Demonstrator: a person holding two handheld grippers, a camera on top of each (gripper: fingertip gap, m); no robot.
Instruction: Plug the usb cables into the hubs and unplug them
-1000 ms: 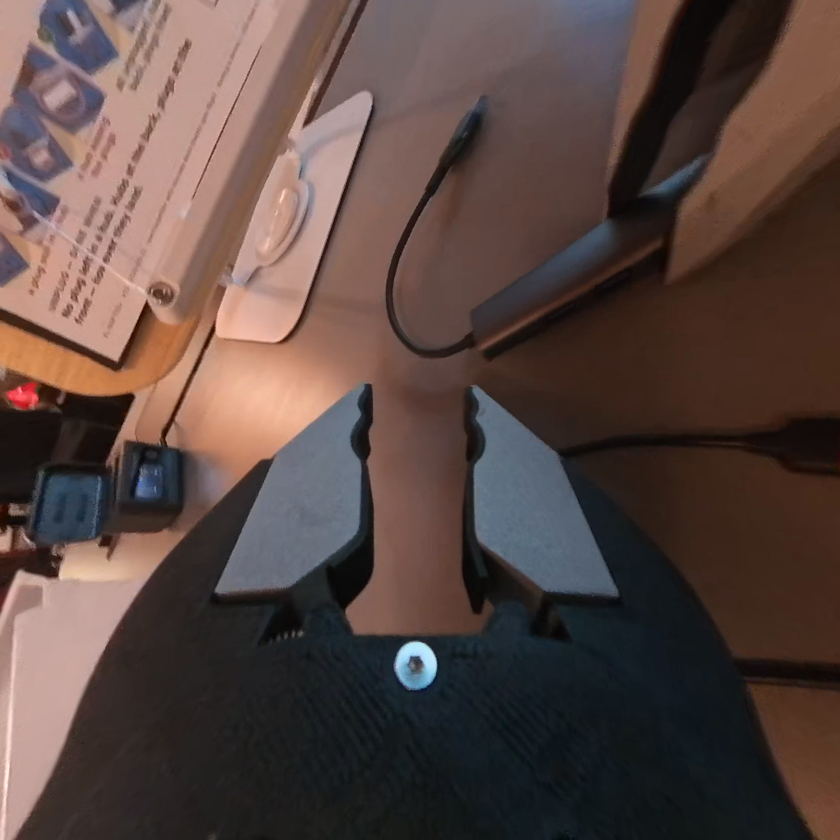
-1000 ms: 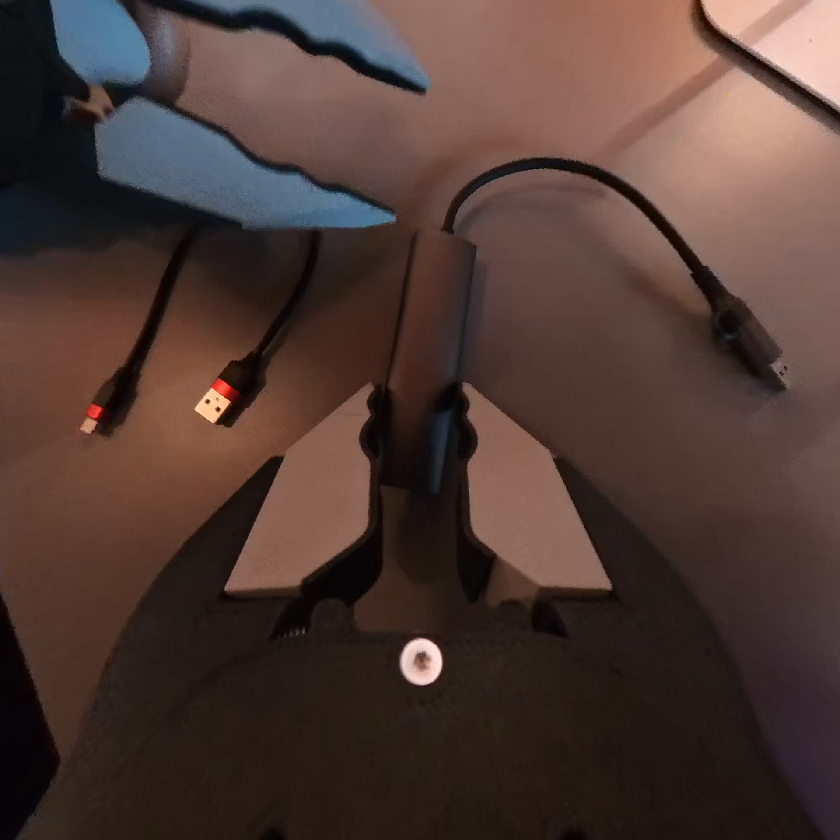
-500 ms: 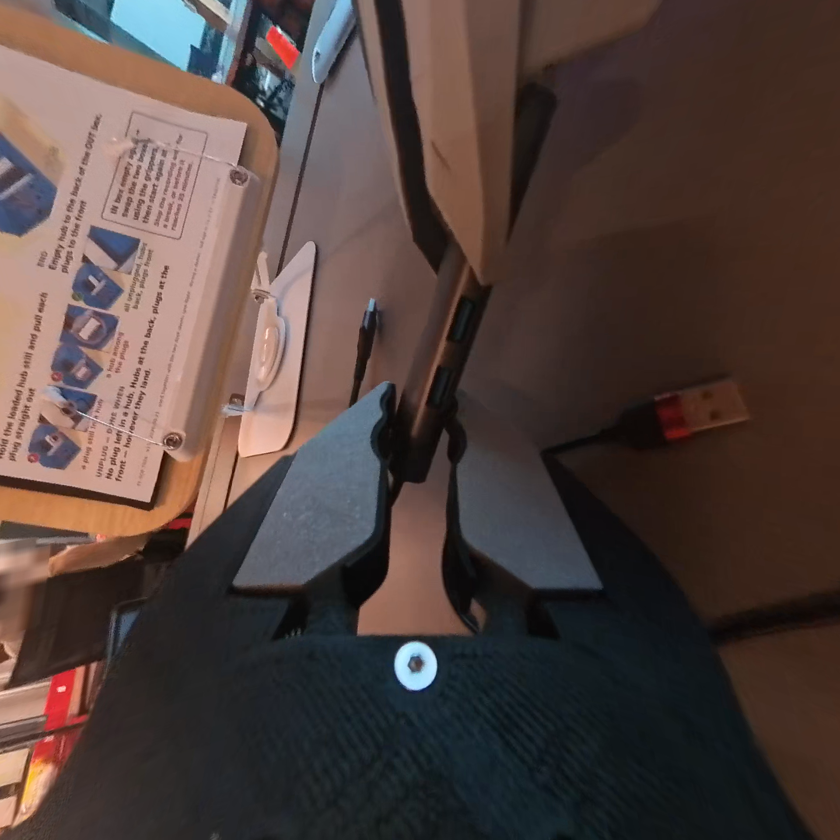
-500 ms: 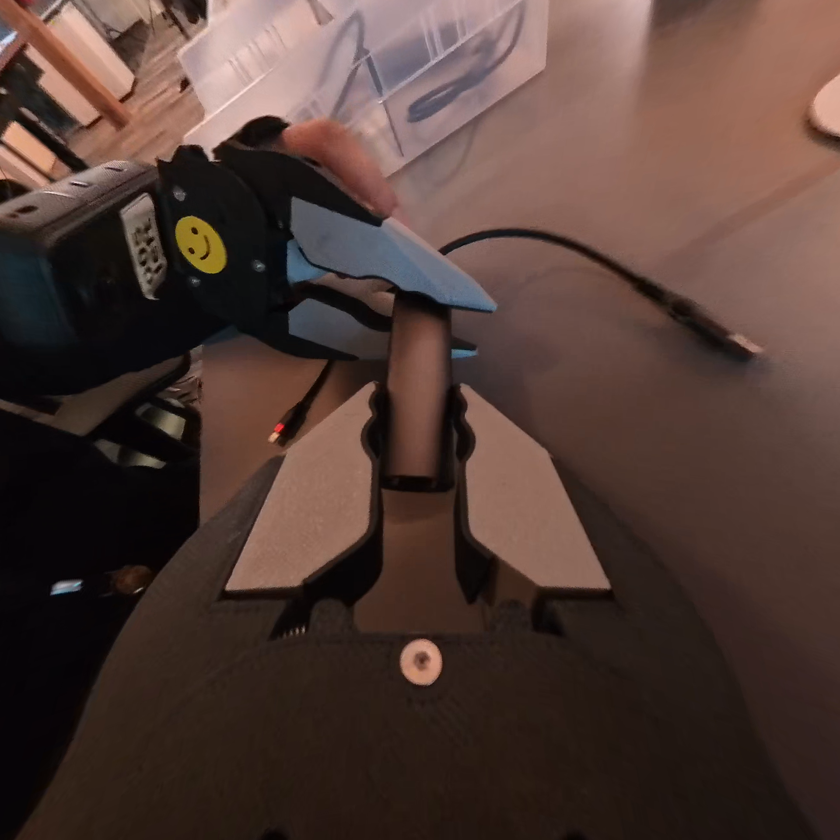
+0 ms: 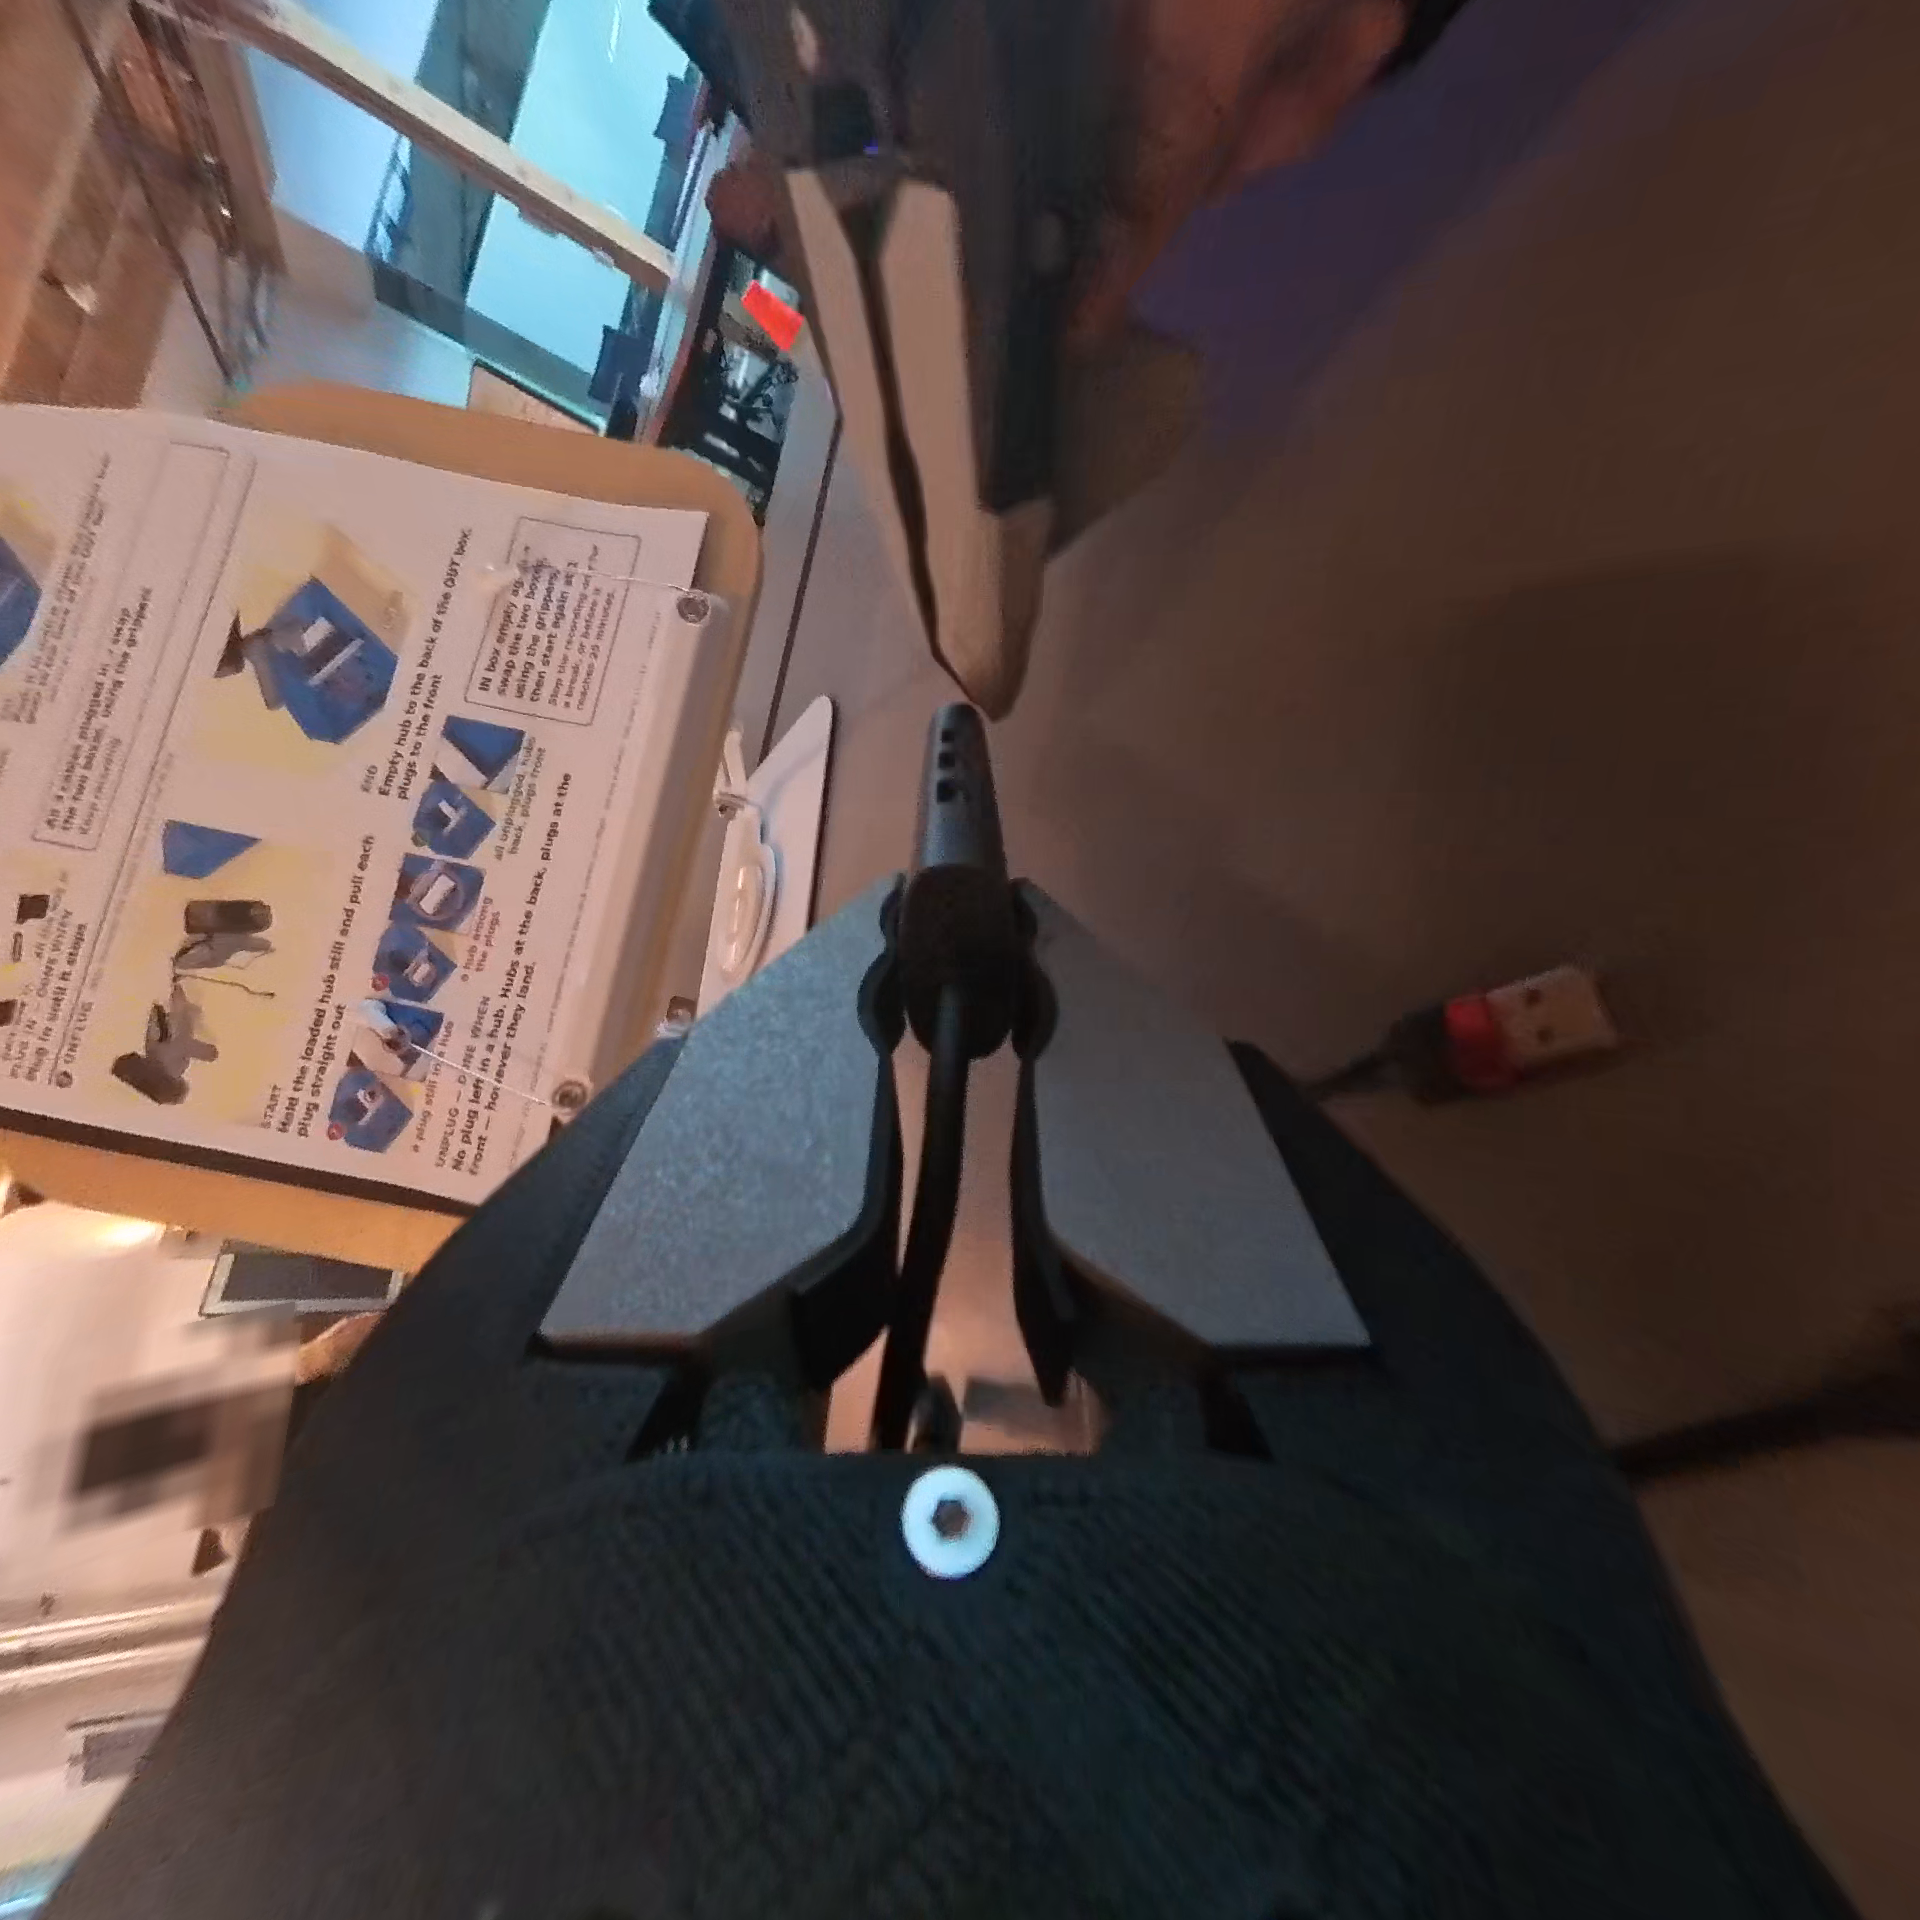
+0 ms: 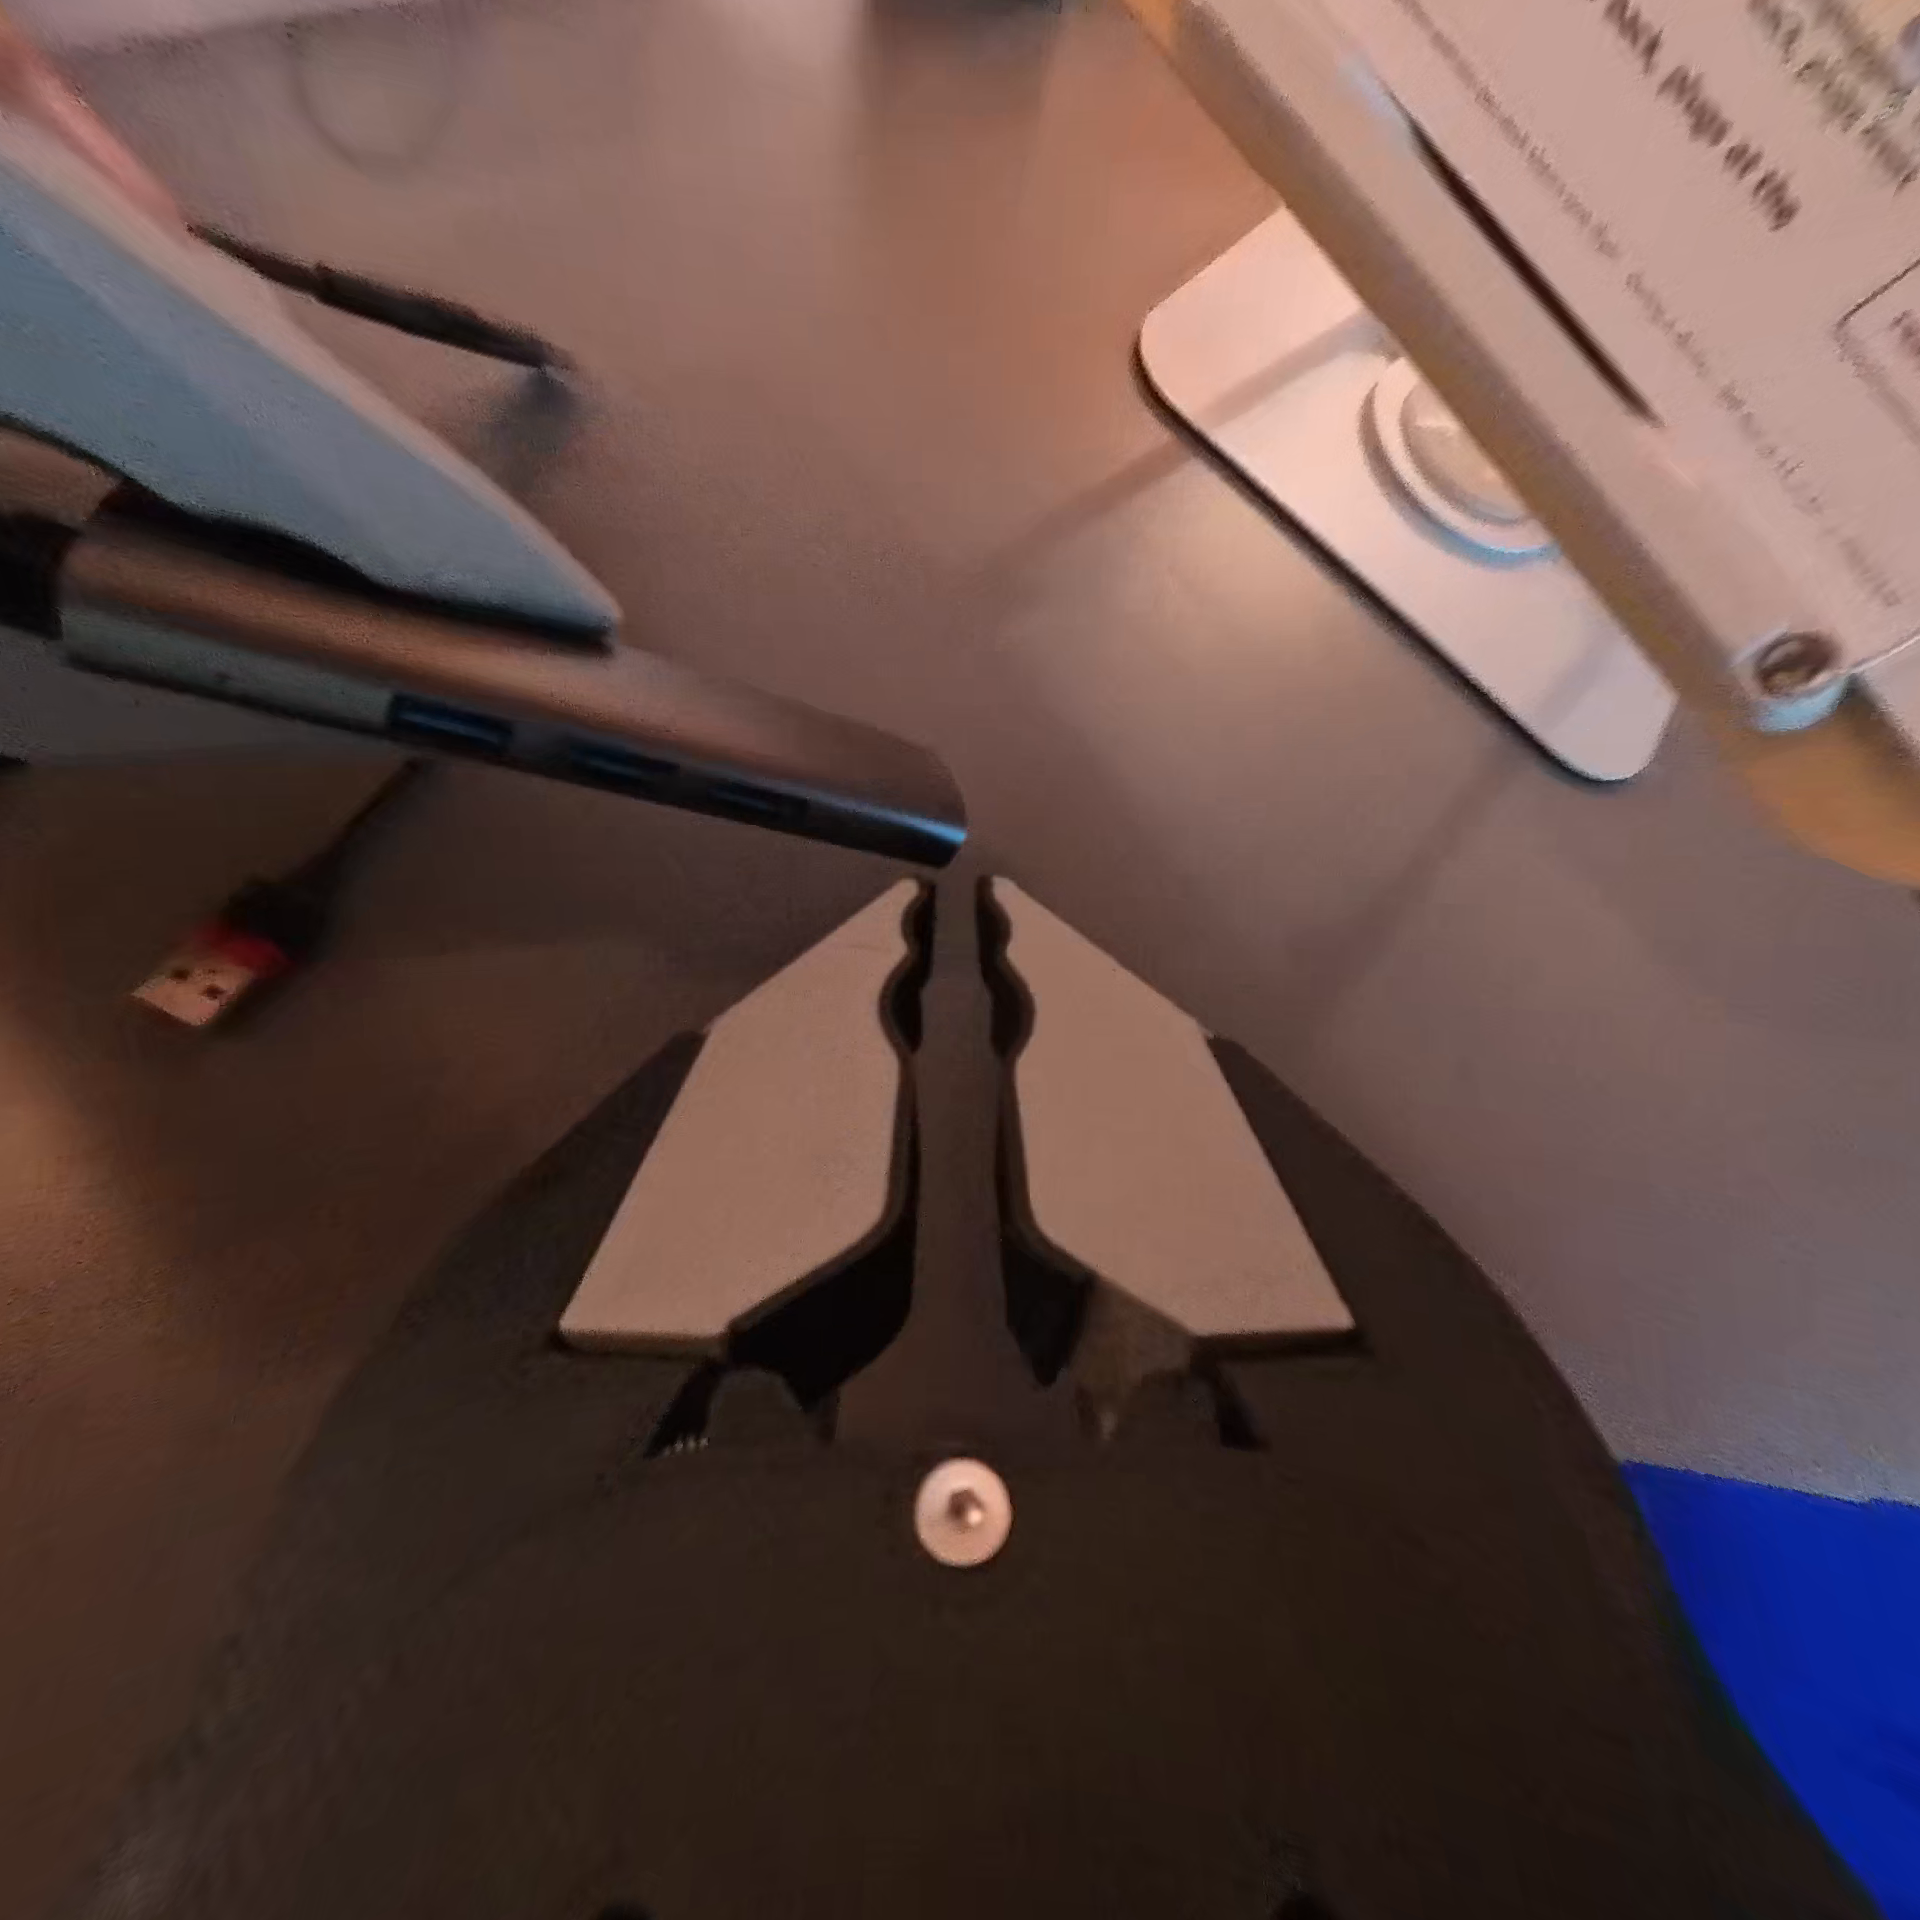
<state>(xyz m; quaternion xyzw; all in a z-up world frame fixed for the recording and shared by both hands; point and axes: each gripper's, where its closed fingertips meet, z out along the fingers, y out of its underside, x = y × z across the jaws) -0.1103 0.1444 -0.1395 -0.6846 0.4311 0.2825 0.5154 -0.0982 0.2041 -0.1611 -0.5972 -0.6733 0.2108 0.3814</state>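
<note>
We see a smooth, matte grey-brown table (image 6: 1299, 1195) beneath everything, and at its edge a tan board carrying a white illustrated instruction sheet (image 5: 343, 790) under clear plastic, standing on a flat white rounded base (image 6: 1382, 520). Next in size, our left gripper (image 5: 956, 982), black ribbed plastic with flat grey fingers (image 5: 748, 1122), is clamped on the cable end of the hub (image 5: 954, 800), a slim dark-grey metal bar held above the table. In the left wrist view its long axis runs straight away from us, foreshortened, its black cable (image 5: 925, 1195) trailing back between the fingers. Only the right wrist view shows the hub (image 6: 623, 748) side-on, lying aslant, its free end just ahead of our right gripper (image 6: 954, 899), with three slot ports in a row along its edge. That gripper's fingers (image 6: 790, 1143) stand nearly together, a thin gap between them, holding nothing. Smallest, a USB plug (image 5: 1527, 1023) with a red collar lies flat on the table to the right, silver tip pointing away from the gripper; the right view shows it (image 6: 213, 982) beneath the hub.
</note>
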